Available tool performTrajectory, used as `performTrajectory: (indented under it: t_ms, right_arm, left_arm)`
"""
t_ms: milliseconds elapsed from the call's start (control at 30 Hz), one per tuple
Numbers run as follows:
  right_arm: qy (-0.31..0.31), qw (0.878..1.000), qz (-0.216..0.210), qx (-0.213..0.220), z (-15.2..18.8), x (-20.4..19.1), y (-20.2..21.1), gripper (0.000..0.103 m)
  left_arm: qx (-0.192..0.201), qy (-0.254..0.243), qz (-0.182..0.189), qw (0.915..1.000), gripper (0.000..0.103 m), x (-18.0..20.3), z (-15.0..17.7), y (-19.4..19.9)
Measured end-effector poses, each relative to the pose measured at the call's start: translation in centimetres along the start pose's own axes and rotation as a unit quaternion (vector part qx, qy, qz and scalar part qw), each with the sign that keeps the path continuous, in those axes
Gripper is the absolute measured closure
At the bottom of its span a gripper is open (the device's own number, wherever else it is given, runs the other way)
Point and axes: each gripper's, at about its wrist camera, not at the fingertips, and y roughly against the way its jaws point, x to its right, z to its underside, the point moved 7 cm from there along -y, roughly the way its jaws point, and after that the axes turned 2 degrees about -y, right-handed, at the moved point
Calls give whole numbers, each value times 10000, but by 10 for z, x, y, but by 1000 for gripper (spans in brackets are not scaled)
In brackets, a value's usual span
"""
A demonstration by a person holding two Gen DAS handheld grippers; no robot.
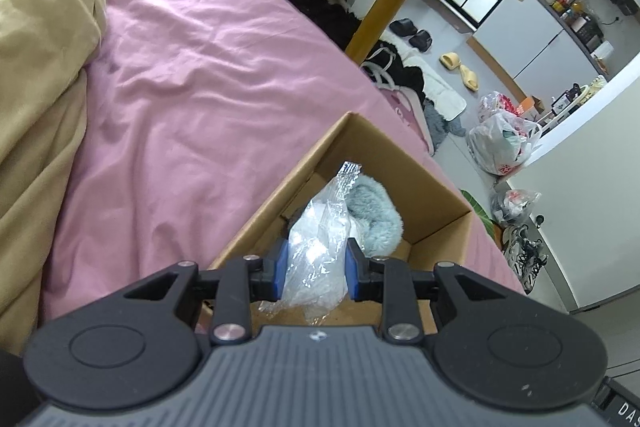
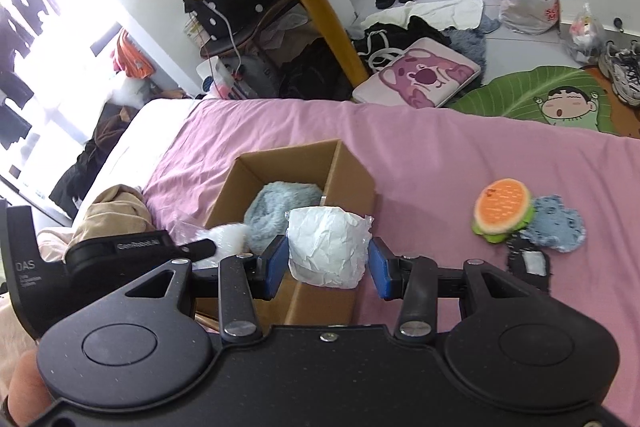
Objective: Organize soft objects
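Both tongs grip packets over the open brown cardboard box (image 2: 340, 167).
Left tongs (image 1: 316, 269) clamp a crinkled clear plastic bag (image 1: 320, 243), long axis running away; right tongs (image 2: 329, 263) pinch a squat white paper-wrapped bundle (image 2: 328, 247).

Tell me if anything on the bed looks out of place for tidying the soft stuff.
Yes. The burger plush, a blue denim piece and a dark patch lie loose on the pink sheet, outside the cardboard box, where a grey fluffy item already sits.
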Motion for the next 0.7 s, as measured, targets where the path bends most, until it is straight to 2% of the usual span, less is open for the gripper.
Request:
performTrajectory:
  t_ms: [133,267,467,700]
  right_arm:
    - [134,9998,-44,-121,-1,-19,-12,60]
    - [278,9993,-48,-257,0,-34,-23,60]
    - [438,9979,4,-485,8,-51,-38,60]
    - [573,9951,64,-800,22,-71,-57,60]
  left_arm:
    - [-42,96,-20,9999,76,-5,-1,-5]
    - [97,85,-101,9999,76,-7,-5,-5]
    - [220,196,42,9996,73,-13,-14,-1]
    - [149,478,160,9986,67,-22,-17,3]
